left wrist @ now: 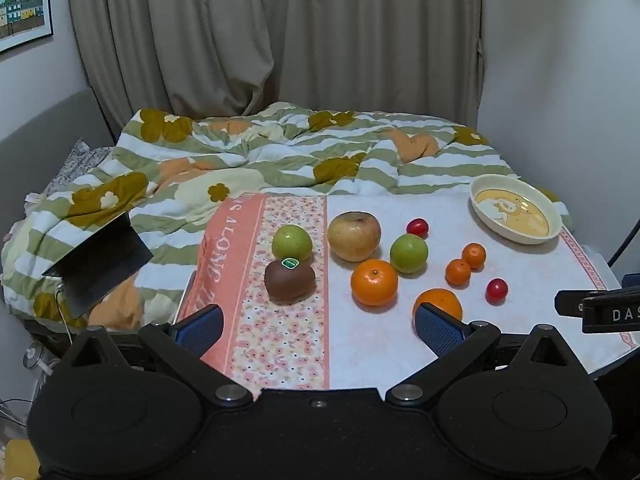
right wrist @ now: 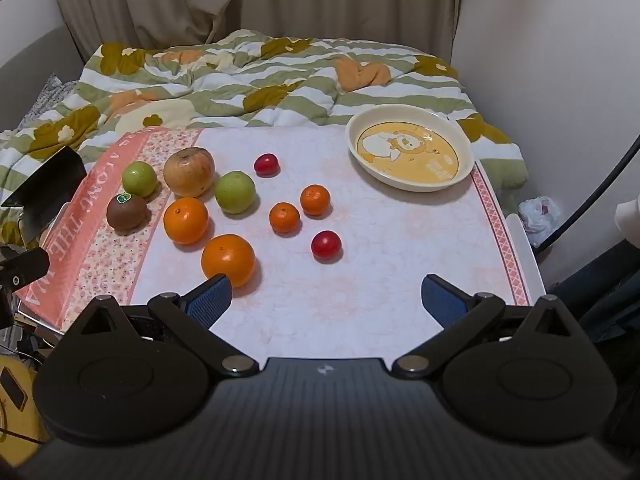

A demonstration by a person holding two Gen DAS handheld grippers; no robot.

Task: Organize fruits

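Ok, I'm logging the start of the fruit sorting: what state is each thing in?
Left gripper: fingers open, empty.
Right gripper: fingers open, empty.
Dish: upright, empty.
Kiwi: on the cloth, stickered.
Oranges: loose on the cloth.
Cherry tomatoes: loose, apart.

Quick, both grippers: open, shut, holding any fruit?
Left gripper: open, holding nothing.
Right gripper: open, holding nothing.
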